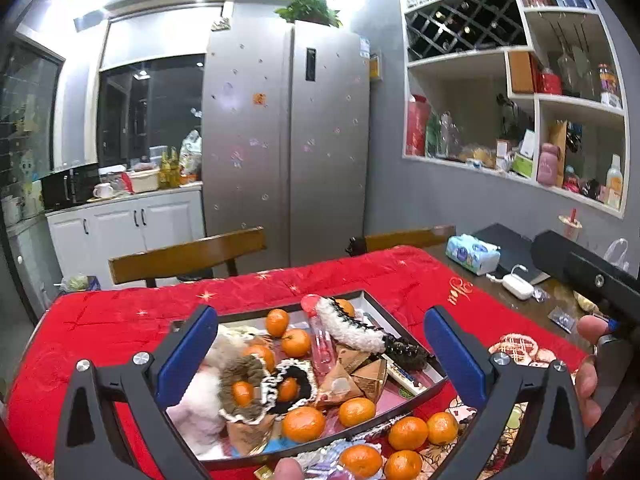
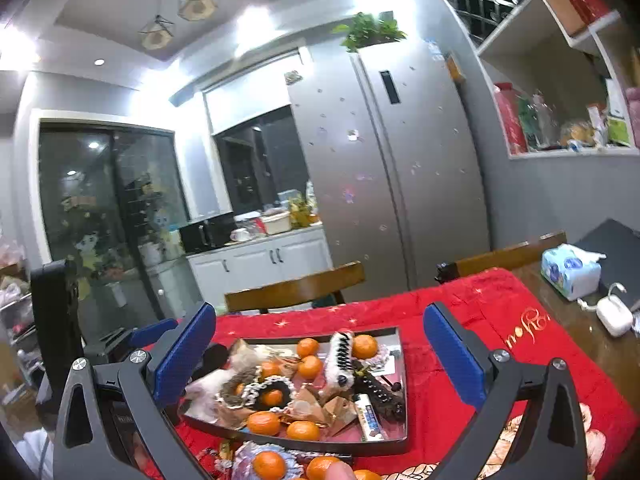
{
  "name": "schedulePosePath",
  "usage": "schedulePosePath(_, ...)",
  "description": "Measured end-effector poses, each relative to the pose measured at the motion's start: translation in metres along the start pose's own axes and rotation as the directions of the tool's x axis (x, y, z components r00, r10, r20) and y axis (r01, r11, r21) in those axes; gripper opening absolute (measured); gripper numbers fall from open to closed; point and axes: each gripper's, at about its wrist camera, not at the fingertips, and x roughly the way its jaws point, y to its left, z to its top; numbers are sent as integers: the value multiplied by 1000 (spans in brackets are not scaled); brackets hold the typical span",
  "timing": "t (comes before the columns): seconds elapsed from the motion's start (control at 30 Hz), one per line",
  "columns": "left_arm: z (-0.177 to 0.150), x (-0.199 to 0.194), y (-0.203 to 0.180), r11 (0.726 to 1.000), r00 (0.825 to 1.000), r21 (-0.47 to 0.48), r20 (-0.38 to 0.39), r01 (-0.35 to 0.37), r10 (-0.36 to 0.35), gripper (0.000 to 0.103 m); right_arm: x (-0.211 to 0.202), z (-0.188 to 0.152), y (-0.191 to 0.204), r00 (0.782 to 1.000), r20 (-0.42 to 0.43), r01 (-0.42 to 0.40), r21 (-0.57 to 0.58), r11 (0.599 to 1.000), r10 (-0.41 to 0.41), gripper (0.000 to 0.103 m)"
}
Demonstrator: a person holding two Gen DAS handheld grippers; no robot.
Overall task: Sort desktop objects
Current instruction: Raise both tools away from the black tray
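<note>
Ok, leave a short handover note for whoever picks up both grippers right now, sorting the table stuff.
Left gripper: open, empty, raised over the tray.
Right gripper: open, empty, also facing the tray.
Tray sits on the red cloth, piled with oranges, scrunchies, hair clips, paper packets and a lighter.
More oranges lie loose on the cloth just outside it.
Done: nothing visibly sorted.
Left: everything.
</note>
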Motion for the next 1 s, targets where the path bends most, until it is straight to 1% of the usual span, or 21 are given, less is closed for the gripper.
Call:
schedulePosePath(0.1,-1,-20,5,999,999,0,15,-36,36,103,3,2,6,999,-44,18,-34,999,-20,103)
schedulePosePath(0.2,-4,-35,10,998,998,-1,3,-68,68,103,7,-1,11,997,-70,-9,-17,1000,8,103)
schedulePosePath(0.3,-9,-45,14,995,995,2,-16,-100,100,103,3,-5,15,999,-45,-4,-25,1000,2,103)
schedulePosePath(0.4,-15,-54,17,992,992,8,-19,-124,124,103,0,-12,19,998,-64,-11,-59,998,7,103)
schedulePosePath(0.5,-24,-59,22,989,989,3,-32,-147,147,103,-8,-15,20,998,-59,-31,-56,998,27,103)
schedulePosePath(0.63,-35,-62,29,987,983,-19,-91,-160,158,103,-11,-22,19,995,-91,-40,-38,999,36,103)
schedulePosePath(0.8,-50,-72,35,981,975,-19,-119,-193,189,103,-14,-39,25,990,-124,-74,-59,996,66,103)
schedulePosePath(0.87,-58,-76,35,979,971,-16,-136,-201,197,103,-13,-47,26,987,-145,-79,-62,995,70,103)
schedulePosePath(0.93,-68,-79,37,979,964,-14,-175,-205,199,103,-12,-57,26,982,-174,-79,-53,996,69,103)
schedulePosePath(1.0,-79,-83,41,978,961,-30,-195,-207,197,103,-9,-67,26,975,-209,-84,-51,995,72,103)
